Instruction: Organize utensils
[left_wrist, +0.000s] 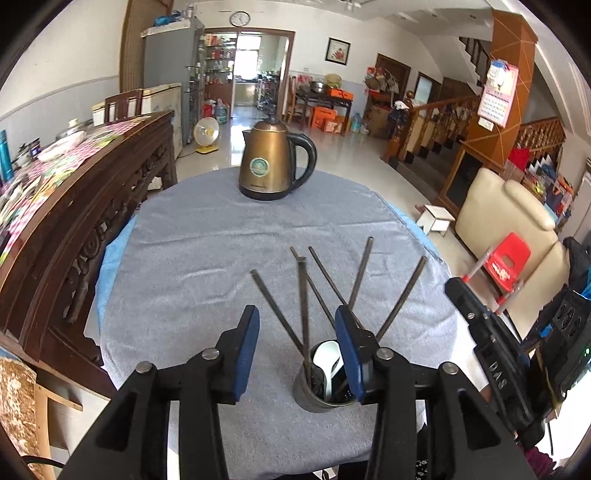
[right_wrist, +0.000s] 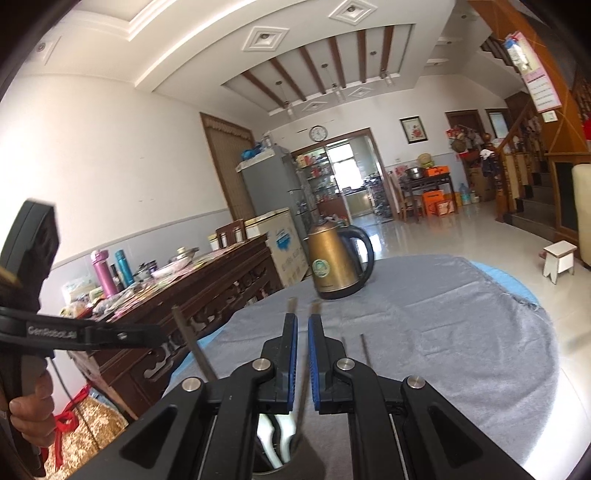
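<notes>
A dented metal cup (left_wrist: 308, 397) stands on the grey cloth near the table's front edge. It holds a white spoon (left_wrist: 327, 360) and several dark chopsticks (left_wrist: 304, 302) that fan upward. My left gripper (left_wrist: 297, 328) hovers just above the cup, open, its blue pads (left_wrist: 247, 339) either side of the chopsticks and clear of them. In the right wrist view my right gripper (right_wrist: 302, 328) is shut to a narrow slit over the same cup. One chopstick (right_wrist: 303, 387) shows through the slit, thinner than the gap. The white spoon (right_wrist: 277, 432) lies below.
A bronze kettle (left_wrist: 269, 162) stands at the far side of the round table (left_wrist: 203, 240). A carved wooden sideboard (left_wrist: 92, 206) with clutter runs along the left. A cream sofa (left_wrist: 498, 206) and a red stool (left_wrist: 509, 258) stand to the right. A person's hand (right_wrist: 29, 417) grips the left tool.
</notes>
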